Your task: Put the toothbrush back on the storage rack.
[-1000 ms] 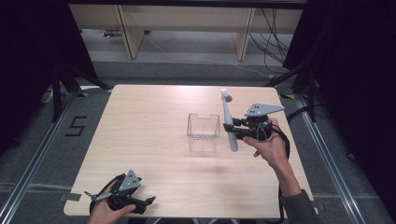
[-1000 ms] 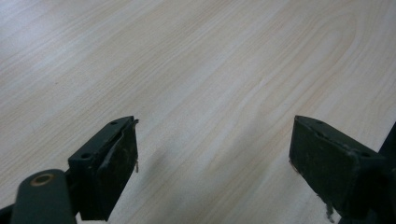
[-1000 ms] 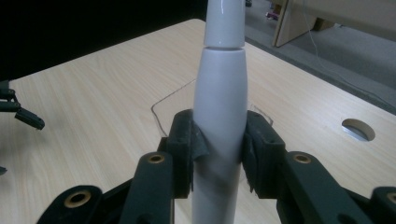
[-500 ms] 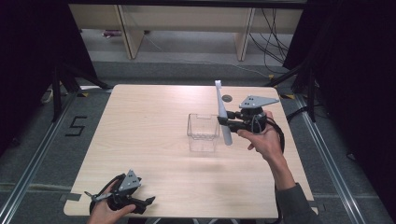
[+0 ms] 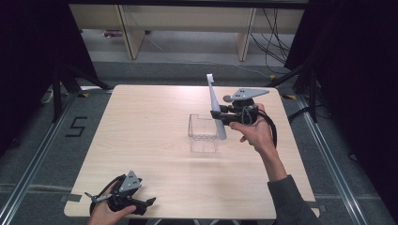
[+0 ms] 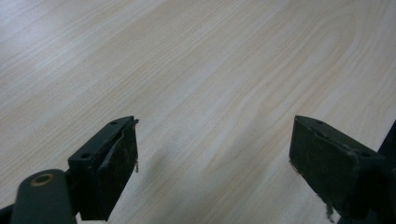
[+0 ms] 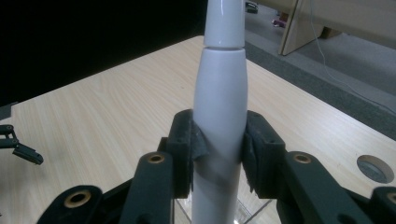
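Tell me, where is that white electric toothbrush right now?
In the high view the white toothbrush stands nearly upright, clamped in the right gripper, right of the table's middle, its lower end at the clear box.

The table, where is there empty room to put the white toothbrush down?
Lots of room. The wooden table is bare to the left of the clear box, and across the front between the left gripper and the sleeve. The busy spot is right of the box, where the right gripper holds the toothbrush upright beside it.
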Tool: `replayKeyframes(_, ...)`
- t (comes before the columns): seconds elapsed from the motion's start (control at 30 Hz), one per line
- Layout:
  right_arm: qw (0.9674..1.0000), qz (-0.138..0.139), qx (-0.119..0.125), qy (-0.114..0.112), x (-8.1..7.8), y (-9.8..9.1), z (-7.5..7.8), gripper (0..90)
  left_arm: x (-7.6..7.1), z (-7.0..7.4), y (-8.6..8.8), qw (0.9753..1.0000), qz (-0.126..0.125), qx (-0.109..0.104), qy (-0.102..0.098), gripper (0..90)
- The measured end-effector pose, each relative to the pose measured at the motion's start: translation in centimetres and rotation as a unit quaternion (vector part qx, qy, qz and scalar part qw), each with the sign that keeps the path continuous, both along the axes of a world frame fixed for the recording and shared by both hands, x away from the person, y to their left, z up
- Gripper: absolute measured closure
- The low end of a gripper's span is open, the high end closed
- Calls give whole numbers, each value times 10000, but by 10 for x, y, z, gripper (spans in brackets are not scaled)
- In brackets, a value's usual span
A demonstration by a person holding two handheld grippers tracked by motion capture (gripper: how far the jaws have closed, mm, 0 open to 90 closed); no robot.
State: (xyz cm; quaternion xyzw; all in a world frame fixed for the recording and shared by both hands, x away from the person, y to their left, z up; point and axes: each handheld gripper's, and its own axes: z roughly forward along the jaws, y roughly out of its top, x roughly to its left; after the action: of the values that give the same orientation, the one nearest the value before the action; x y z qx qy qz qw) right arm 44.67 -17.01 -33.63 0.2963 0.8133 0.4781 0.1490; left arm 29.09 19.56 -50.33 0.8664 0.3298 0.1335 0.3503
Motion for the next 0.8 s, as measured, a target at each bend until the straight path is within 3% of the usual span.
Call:
replayKeyframes(0.03,9999,41,-42,-132,3,0,0,667,0,0,0,10000,3,0,0,148)
replayKeyframes(0.1,10000,36,43,-54,6,3,0,667,1,1,0,10000,1,69,40,148)
replayKeyframes(0.17,9999,37,-31,-87,9,5,1,667,0,0,0,10000,23,36,21,148)
replayKeyframes(0.2,10000,19,23,14,9,7,1,667,0,0,0,10000,11,48,19,148)
replayKeyframes(0.37,10000,-3,-69,7,15,13,0,667,0,1,0,10000,-8,58,47,148)
replayKeyframes(0.4,9999,8,-129,-89,19,14,-1,667,0,0,0,10000,4,30,25,148)
replayKeyframes(0.57,9999,-26,-126,96,27,23,-5,667,0,0,0,10000,-3,27,16,148)
replayKeyframes(0.7,9998,-10,-197,35,34,27,-8,667,0,1,1,10000,7,16,7,148)
replayKeyframes(0.8,9996,-53,-209,196,39,31,-15,667,0,0,0,10000,10,10,18,148)
